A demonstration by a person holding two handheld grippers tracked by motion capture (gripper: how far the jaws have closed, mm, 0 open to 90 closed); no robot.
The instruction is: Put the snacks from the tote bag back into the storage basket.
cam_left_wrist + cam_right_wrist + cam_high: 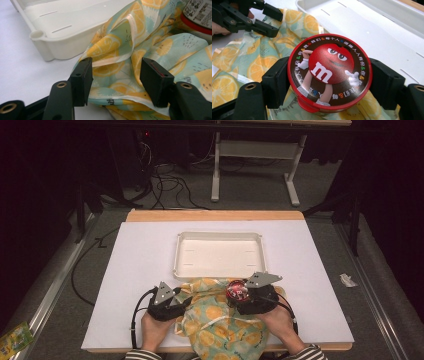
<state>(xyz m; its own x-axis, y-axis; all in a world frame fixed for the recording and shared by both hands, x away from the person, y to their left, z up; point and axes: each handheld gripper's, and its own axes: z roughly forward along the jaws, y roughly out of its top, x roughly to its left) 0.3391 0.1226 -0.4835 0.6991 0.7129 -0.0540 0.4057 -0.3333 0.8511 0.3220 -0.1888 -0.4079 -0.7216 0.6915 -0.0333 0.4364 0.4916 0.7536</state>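
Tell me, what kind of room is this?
Probably a lab or workshop set up for recording, not a home. A white table stands on grey carpet, loose cables trail over the floor behind it, and another desk frame stands in the dark surroundings.

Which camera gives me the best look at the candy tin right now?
The right gripper view: the tin sits lid-up between the right gripper's jaws, its red character print plain. The high view shows it small at that gripper, above the bag. The left gripper view catches just its labelled side at the top right corner.
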